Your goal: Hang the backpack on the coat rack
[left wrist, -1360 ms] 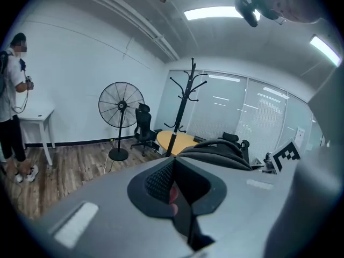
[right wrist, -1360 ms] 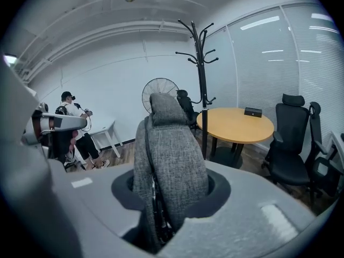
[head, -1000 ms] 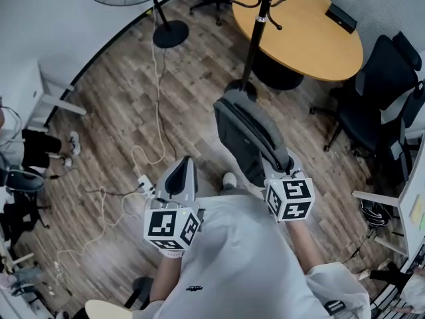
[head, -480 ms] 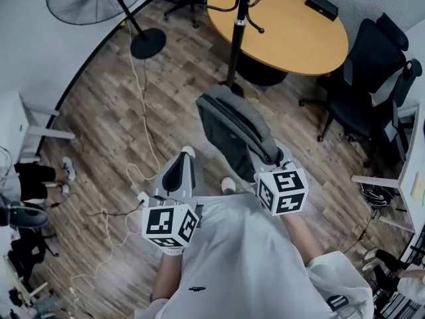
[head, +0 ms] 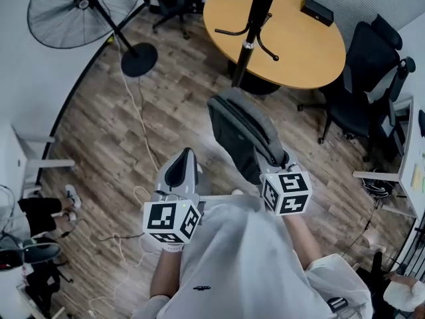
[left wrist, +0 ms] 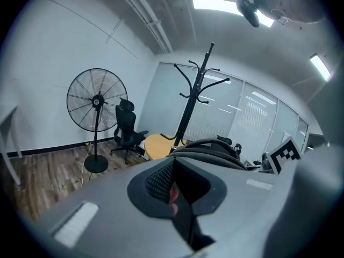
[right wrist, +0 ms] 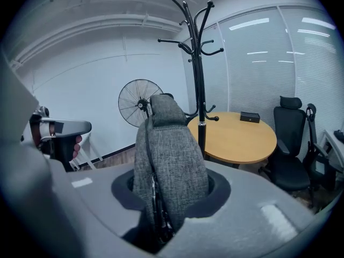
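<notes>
A grey fabric backpack (head: 240, 126) hangs upright in front of me, and my right gripper (head: 274, 158) is shut on its top edge. In the right gripper view the backpack (right wrist: 169, 155) fills the gap between the jaws of the right gripper (right wrist: 160, 211). The black coat rack (head: 251, 30) stands just beyond the backpack, its curved hooks (right wrist: 189, 15) above the bag. My left gripper (head: 180, 170) is held level beside the bag on the left, apart from it, jaws together with nothing in them. The left gripper view shows the rack (left wrist: 192, 93) and the bag's top (left wrist: 210, 147).
A round wooden table (head: 302, 42) with a small black box (head: 316, 10) stands behind the rack. Black office chairs (head: 362, 88) are at the right, a standing fan (head: 72, 10) at the far left. A white cable (head: 136, 121) runs across the wood floor.
Both grippers and the backpack have come closer to the coat rack, which now looms larger above the bag. The right gripper's hold on the backpack is unchanged.
</notes>
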{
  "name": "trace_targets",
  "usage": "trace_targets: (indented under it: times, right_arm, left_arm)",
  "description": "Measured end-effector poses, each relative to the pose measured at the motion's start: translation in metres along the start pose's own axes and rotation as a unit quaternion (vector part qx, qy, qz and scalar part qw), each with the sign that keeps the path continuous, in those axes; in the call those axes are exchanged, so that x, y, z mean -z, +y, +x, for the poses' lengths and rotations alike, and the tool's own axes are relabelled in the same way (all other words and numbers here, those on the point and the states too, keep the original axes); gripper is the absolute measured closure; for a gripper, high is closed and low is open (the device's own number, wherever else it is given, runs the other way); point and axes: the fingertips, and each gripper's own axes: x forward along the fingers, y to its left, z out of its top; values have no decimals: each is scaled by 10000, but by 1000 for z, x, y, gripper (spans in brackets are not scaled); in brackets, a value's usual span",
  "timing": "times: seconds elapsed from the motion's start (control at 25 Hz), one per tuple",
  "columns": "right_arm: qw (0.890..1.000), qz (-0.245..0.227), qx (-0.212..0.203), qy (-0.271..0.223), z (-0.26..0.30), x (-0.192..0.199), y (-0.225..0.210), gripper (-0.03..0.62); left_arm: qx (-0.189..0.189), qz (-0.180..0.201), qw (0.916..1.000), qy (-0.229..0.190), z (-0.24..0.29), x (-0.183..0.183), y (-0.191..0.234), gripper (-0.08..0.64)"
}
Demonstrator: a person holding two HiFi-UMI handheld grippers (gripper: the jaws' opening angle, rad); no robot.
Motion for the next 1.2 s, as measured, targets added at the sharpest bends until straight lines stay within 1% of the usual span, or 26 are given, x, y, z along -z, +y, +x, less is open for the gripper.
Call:
trace_targets:
  times: [0.36,0.6,0.76,0.96,1.2]
  right_arm:
    - [9977,378,519,-206,63,-48,27,459]
    - [9953,599,685,-326,99,-70,48,459]
    - [9948,701,661,-319,114,-75,52,460]
    - [9954,703,595,-258,126,-78,46,460]
    - [9964,676,481,-186,144,-86,41,460]
  left_arm:
    - [556,218,9982,101,45,-53,71,545]
    - [770,334,9963,169,67,-74,109,545]
    - [825,364,9957,205,80,-77,116,545]
    - [836,367,9955,234,93,-80,109,545]
    - [685,315,9969,230,107,-83,113,545]
